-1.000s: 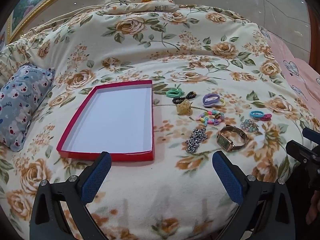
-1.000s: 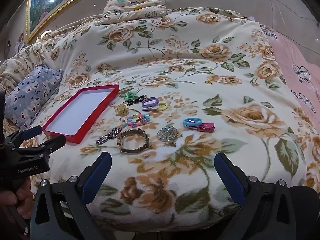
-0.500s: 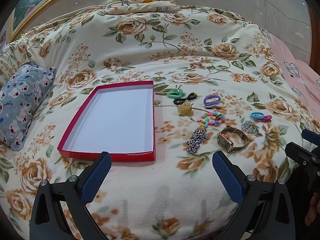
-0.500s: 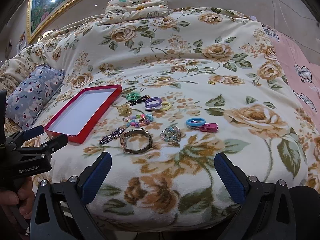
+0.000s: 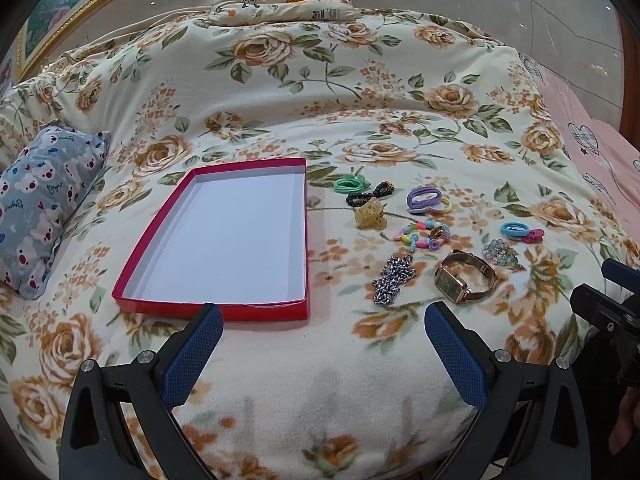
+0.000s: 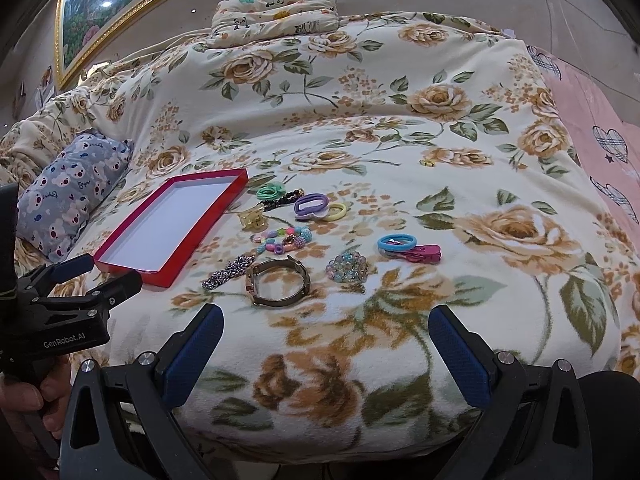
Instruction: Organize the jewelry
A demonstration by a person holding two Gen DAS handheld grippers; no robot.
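Nothing sorted yet — red tray point(image 5: 224, 236) sits empty, watch point(image 5: 464, 278), bracelets and hair ties all loose on the bed to its right — left claw point(image 5: 320, 344) and right claw point(image 6: 326, 346) both wide, holding nothing.

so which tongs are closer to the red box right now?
Left. The left tongs hover open at the red box's near edge. The right tongs sit off to its right, nearer the watch.
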